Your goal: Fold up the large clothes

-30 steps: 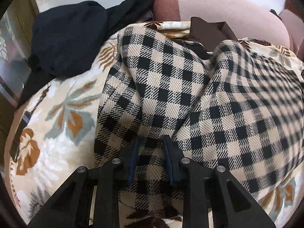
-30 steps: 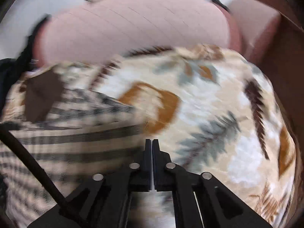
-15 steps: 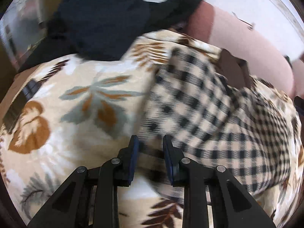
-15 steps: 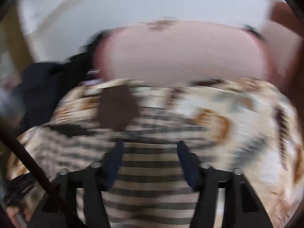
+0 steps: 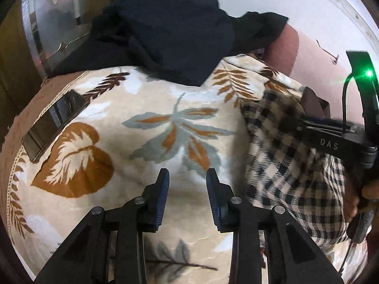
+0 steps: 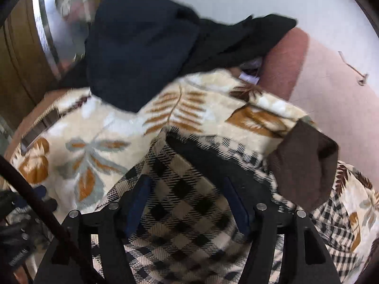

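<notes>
A leaf-patterned cream blanket (image 5: 151, 108) covers the bed, printed with rust, grey and brown leaves. Behind its far edge rises a pink upholstered headboard (image 6: 336, 108).

At the far left corner of the bed lies a heap of dark navy clothing (image 5: 170, 30), its lower edge resting on the blanket and one black end draped toward the headboard.

The checked shirt (image 6: 189, 203), cream with black squares, lies on the blanket toward the right side of the bed. A dark inner band runs across its upper part, and a brown patch of fabric (image 6: 305, 163) sits at its far right end, close to the headboard. In the left wrist view the shirt (image 5: 291, 165) is bunched up to the right of the left tool.

A dark flat remote-like object (image 5: 52, 125) lies on the blanket at the bed's left edge.

The left tool (image 5: 187, 196) hovers over bare blanket, jaws moderately apart with nothing between them, just left of the shirt.

The right tool (image 6: 187, 203) is spread wide over the shirt, the checked cloth filling the space between its blue-padded fingers (image 6: 139, 201); blur hides whether the pads touch the fabric. Its body, marked DAS and showing a green light, appears in the left wrist view over the shirt.
</notes>
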Tool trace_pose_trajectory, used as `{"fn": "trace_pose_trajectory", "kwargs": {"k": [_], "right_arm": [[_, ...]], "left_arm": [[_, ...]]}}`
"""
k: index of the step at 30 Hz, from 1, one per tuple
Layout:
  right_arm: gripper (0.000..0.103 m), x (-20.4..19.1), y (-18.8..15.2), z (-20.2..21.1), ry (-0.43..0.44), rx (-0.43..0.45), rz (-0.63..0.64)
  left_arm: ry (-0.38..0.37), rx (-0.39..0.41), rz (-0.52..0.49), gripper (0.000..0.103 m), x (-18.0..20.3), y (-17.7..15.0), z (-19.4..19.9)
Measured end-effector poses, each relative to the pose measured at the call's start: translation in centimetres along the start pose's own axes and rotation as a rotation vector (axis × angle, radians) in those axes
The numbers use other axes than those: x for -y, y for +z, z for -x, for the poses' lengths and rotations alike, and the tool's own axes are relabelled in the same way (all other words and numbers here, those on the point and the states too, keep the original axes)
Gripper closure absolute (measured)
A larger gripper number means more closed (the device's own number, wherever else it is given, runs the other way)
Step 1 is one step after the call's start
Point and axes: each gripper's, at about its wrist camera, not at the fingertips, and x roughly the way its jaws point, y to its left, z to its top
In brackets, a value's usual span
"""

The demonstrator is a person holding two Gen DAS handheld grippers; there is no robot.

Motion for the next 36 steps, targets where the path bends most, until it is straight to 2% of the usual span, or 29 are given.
{"fn": "trace_pose_trajectory", "kwargs": {"k": [1, 6, 10, 13, 16, 17, 18, 19, 21, 22, 25, 27, 31, 32, 33, 34, 36], "right_arm": [[0.099, -0.1, 0.3, -0.2, 0.029, -0.038, -0.011], [0.1, -1.9, 3.4, -1.3, -0.008, -0.012, -0.013], [0.1, -3.8, 5.8, -5.1, -0.009, -0.056, -0.01], [0.099, -4.6, 5.5, -8.0, -0.034, -0.104, -0.009], [0.094, -4.7, 4.8, -8.9, -0.045, -0.119, -0.011], [0.092, -4.5, 4.9, -8.1, -0.04, -0.111, -0.009], [0.079, -4.3, 4.9, -7.3, -0.036, -0.099, -0.013], [0.058, -3.9, 5.0, -5.8, -0.038, -0.07, -0.024], [0.037, -3.0, 5.1, -2.1, -0.063, 0.021, -0.031], [0.036, -2.4, 4.9, 0.1, -0.078, 0.066, -0.025], [0.036, 0.0, 3.3, 5.8, -0.094, 0.129, -0.037], [0.03, 2.7, 0.4, 9.0, -0.109, 0.155, -0.092], [0.028, 9.1, -7.5, 12.0, -0.137, 0.127, -0.297], [0.028, 10.2, -9.4, 12.3, -0.135, 0.118, -0.332], [0.028, 11.2, -11.3, 12.6, -0.128, 0.106, -0.361], [0.028, 11.7, -13.0, 12.7, -0.124, 0.092, -0.38], [0.028, 11.6, -15.0, 12.7, -0.107, 0.077, -0.388]], "left_arm": [[-0.001, -0.002, 0.017, 0.072, -0.5, 0.1, -0.1], [-0.026, -0.031, 0.087, 0.072, -1.8, 0.2, -0.9], [0.0, -0.023, 0.054, 0.072, -1.3, 0.1, -0.8], [0.004, -0.012, 0.055, 0.072, -1.5, 0.4, -0.5], [-0.006, -0.01, 0.069, 0.07, -1.8, 0.4, -0.5], [-0.007, -0.012, 0.071, 0.07, -1.8, 0.5, -0.5], [-0.011, -0.014, 0.071, 0.069, -1.7, 0.4, -0.5], [-0.017, -0.015, 0.072, 0.069, -1.7, 0.4, -0.5], [-0.035, -0.013, 0.069, 0.065, -1.2, 0.3, -0.5], [-0.044, -0.013, 0.065, 0.064, -0.9, 0.2, -0.4], [-0.104, -0.025, 0.045, 0.056, 0.3, -0.3, -0.5], [-0.164, -0.058, 0.022, 0.048, 1.3, -0.8, -0.9], [-0.254, -0.144, 0.002, 0.046, 3.1, -2.0, -2.6], [-0.259, -0.152, -0.012, 0.053, 3.6, -2.2, -2.9], [-0.258, -0.15, -0.037, 0.084, 4.1, -2.4, -2.9], [-0.277, -0.163, -0.057, 0.099, 4.6, -2.4, -2.8], [-0.333, -0.158, -0.044, 0.099, 4.8, -2.3, -2.0]]}}
